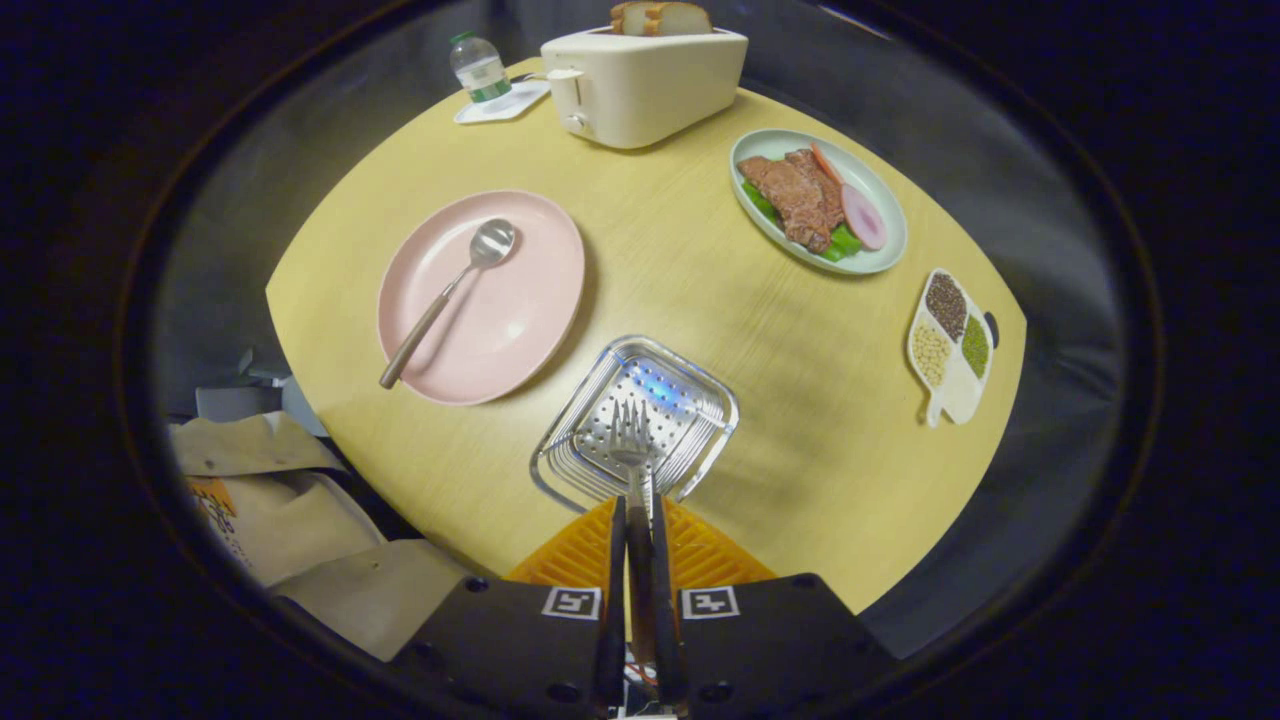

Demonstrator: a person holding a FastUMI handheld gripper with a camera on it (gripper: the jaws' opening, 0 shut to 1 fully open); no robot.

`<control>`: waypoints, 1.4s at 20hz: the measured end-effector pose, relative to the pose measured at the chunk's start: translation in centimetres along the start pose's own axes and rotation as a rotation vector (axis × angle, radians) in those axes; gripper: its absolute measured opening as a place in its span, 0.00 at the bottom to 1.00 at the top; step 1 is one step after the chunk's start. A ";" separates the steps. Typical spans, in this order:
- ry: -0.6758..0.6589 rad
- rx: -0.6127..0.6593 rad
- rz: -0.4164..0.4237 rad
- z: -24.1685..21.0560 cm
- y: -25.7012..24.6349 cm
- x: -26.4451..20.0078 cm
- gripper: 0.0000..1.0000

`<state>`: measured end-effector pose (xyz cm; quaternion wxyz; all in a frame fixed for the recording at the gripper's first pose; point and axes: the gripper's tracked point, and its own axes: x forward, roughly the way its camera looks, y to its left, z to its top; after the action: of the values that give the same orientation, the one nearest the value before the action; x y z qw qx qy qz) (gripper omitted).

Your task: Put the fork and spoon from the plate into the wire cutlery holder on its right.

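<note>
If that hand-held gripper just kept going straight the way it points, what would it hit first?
Most likely the wire cutlery holder. The hand-held gripper is shut on the fork, whose tines already hang over the holder's perforated bottom, so they would probably touch there first; depth is hard to judge.

The single camera rode on the tongs [638, 520] and looked forward along their two fingers and steeply down onto the desk [690, 260] from well above it. Its fisheye lens took in nearly the whole round desk, bending its rim. The fingers rose from the bottom of the view, closed on the fork [630, 445], just above the holder [700, 385]. The plate [520, 310] lay beyond them to the left, and the toaster [645, 85] stood at the desk's far edge.
</note>
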<state>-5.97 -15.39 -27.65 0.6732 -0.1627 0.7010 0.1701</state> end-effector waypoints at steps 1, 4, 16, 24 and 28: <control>-0.020 0.006 -0.013 0.0 -0.3 0.1 0.16; -0.099 0.050 -0.029 1.0 -0.3 -0.6 0.44; -0.530 0.229 -0.162 6.2 3.0 -4.4 0.93; -0.757 0.334 -0.191 9.2 8.1 -4.8 0.94; -0.841 0.331 -0.252 10.6 9.6 -5.0 1.00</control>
<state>-0.71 -1.96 -22.80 0.9312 -0.0537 0.3597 0.0241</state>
